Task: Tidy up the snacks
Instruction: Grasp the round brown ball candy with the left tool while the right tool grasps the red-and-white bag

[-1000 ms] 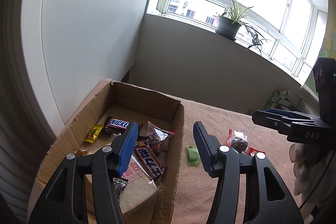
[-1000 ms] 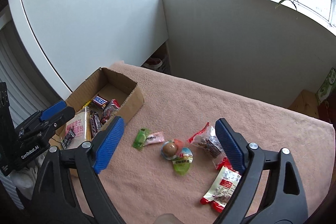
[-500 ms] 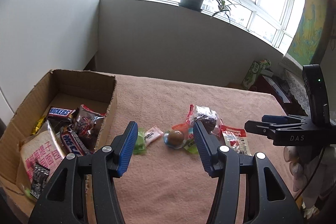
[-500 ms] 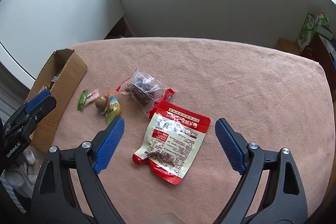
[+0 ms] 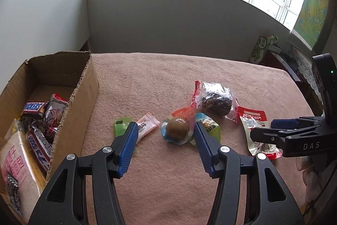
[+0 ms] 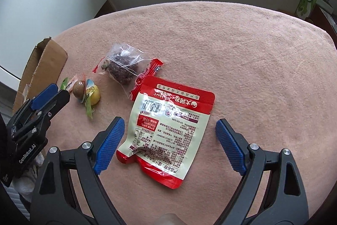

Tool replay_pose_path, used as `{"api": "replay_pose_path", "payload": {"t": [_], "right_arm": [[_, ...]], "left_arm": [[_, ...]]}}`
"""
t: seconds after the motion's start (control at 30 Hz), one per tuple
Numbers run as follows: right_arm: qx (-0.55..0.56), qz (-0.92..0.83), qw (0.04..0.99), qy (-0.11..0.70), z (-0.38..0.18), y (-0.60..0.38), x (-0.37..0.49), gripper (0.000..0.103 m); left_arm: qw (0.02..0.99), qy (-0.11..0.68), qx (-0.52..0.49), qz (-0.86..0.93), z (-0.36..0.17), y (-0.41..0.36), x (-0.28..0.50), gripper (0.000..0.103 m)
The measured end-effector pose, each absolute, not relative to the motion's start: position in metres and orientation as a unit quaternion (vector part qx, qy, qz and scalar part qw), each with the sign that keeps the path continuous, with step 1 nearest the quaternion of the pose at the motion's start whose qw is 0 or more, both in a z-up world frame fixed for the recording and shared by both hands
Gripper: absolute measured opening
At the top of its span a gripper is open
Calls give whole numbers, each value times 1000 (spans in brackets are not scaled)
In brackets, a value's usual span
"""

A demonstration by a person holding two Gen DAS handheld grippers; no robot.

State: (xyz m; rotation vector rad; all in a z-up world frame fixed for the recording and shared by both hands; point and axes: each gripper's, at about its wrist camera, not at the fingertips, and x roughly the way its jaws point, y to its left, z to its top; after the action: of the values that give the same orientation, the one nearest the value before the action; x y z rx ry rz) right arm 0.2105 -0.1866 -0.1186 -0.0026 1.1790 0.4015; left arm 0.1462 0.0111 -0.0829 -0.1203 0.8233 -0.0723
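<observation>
- At the far left, a cardboard box (image 5: 84,98) sits on the pink cloth (image 5: 168,77) and already holds snacks: a Snickers bar (image 5: 34,107), a second bar (image 5: 40,144), a clear dark-filled packet (image 5: 54,113) and a pale pink bag (image 5: 14,163) nearest the camera.
- Just right of the box wall, a small green packet (image 5: 121,124) and a pink candy wrapper (image 5: 147,124) lie touching each other on the cloth.
- The left gripper (image 5: 165,136) hangs above the cloth, jaws partly apart and holding nothing; between its blue pads (image 5: 128,147) lies a brown egg-shaped snack (image 5: 177,127) in a clear wrapper, untouched, with a yellow-green packet (image 5: 211,129) just beside it.
- Farther off and to the right, a clear bag of dark pieces (image 5: 217,99) rests against the red pouch.
- The red-and-cream pouch (image 6: 168,132) lies flat, printed side up, between the fingers of the right gripper (image 6: 168,136), whose jaws stand wide with neither pad touching it.
- At the far right, off the table, stands a green carton (image 6: 309,1).
</observation>
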Motion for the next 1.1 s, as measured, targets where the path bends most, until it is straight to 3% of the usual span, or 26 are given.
{"api": "replay_pose_path", "payload": {"t": [0.23,0.37,0.57,0.7,1.1], "right_arm": [[-32,187,817,545,-122,-172,207,94],[-50,186,817,543,-127,-162,206,98],[-73,183,817,543,-134,-141,206,99],[-102,180,818,537,-134,-133,200,86],[-82,211,818,529,-129,-139,184,65]], "left_arm": [[907,416,-52,-38,-95,4,158,53],[902,428,-55,-37,-101,6,163,35],[899,433,-59,-38,-102,9,162,31],[899,432,-59,-38,-101,6,163,29],[901,428,-64,-38,-98,9,160,24]]}}
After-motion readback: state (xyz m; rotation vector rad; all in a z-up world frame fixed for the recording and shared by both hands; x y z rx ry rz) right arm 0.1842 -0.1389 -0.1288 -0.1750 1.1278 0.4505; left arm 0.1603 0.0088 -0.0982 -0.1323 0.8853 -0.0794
